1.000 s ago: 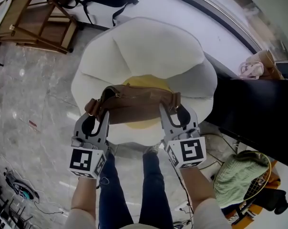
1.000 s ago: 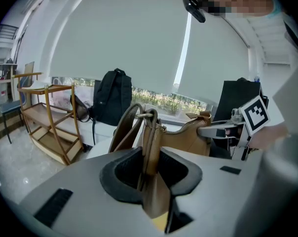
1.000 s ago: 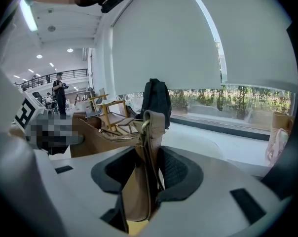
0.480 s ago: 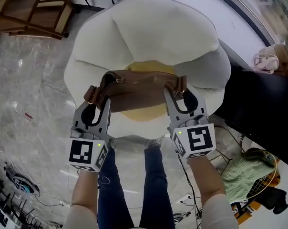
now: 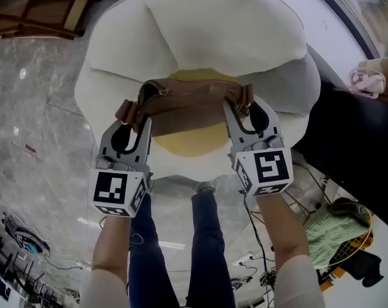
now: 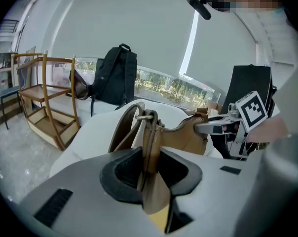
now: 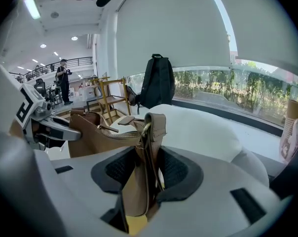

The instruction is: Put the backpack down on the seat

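The left gripper [image 5: 135, 122] and right gripper [image 5: 245, 111] each pinch one end of the brown bag [image 5: 187, 104], which hangs stretched between them over the yellow middle [image 5: 187, 143] of the white seat [image 5: 213, 31]. It seems best to lower both ends level until its bottom rests there, then let go. Only the head view shows that placement; only the gripper views show leather clamped between pads [image 6: 120, 177] and a black backpack [image 6: 117, 75] behind.

Smooth tan leather-look backpack [image 5: 187, 104], matt white cloth seat [image 5: 207, 37], glossy stone-look floor [image 5: 33, 120], bare wooden rack [image 6: 49, 125]
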Tool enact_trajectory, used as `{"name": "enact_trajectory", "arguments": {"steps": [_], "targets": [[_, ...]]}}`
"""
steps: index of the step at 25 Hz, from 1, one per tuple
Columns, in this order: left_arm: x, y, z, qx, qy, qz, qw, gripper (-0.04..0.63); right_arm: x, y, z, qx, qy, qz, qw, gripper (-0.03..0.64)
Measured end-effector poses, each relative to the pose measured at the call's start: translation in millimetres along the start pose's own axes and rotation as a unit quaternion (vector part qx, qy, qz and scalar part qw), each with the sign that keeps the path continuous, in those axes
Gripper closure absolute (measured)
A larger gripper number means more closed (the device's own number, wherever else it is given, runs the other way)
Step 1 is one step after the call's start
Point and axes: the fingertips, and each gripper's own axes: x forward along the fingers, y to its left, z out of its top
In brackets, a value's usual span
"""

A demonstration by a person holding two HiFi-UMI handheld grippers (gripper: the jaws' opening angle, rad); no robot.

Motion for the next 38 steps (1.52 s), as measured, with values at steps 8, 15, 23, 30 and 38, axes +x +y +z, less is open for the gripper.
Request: {"name": "enact_trajectory", "arguments": {"steps": [8,15,23,30,38], "targets": [[31,11,-27,-0.013,0.023,0.006,0.9996,0.494,32,-9,-28,-0.010,0.029,0.006,1.000,0.448],[58,15,-46,-0.017,0.042,0.008,0.9989,0.494,55,-21,-50,-0.013,0.050,0.009,0.999,0.448],[79,22,-67,-0.025,0.066,0.010,0.9974,0.494,82,-29,-69,-0.030,0.077,0.015,0.996,0.448],[97,36,-83,-0.031,0.090,0.011,0.9954,0.494,107,-31,-85,-0.029,0.102,0.017,0.994,0.446],[109,49,-88,-0.050,0.097,0.012,0.9939,0.493,132,-33,-88,-0.033,0.114,0.021,0.993,0.446]]}}
